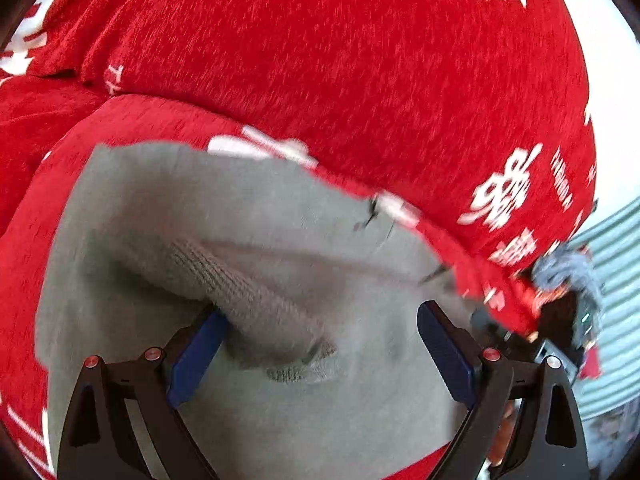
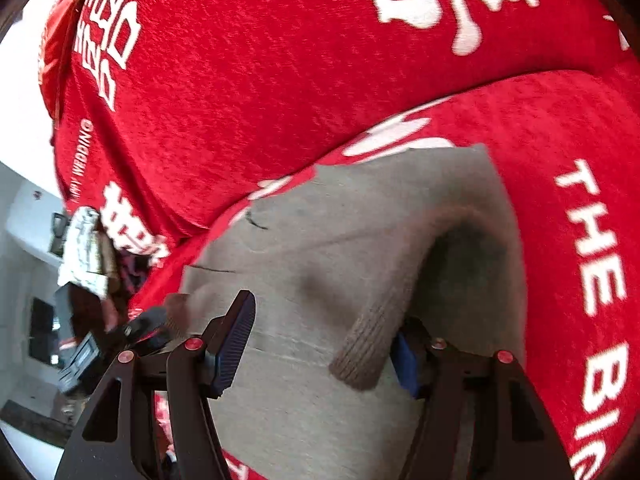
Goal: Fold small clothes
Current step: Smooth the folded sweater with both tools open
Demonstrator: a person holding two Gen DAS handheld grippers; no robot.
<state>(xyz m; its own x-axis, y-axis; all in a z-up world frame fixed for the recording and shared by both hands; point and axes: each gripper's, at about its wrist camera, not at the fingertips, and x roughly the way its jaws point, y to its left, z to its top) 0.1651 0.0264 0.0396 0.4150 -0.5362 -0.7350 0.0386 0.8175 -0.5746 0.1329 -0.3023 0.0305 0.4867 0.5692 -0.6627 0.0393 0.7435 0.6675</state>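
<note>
With both sleeves folded inward, the grey sweater (image 1: 248, 216) lies flat on the red blanket (image 1: 340, 60) beneath left gripper (image 1: 320, 356) and right gripper (image 2: 324, 344), jaws apart, releasing the ribbed cuffs.

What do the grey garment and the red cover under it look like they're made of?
Grey garment: soft knit, probably wool or a cotton blend; the ribbed cuff shows knit rows, matte finish.
Red cover: fuzzy, short-piled fabric, maybe chenille or fleece; streaky nap, white printed lettering.
</note>
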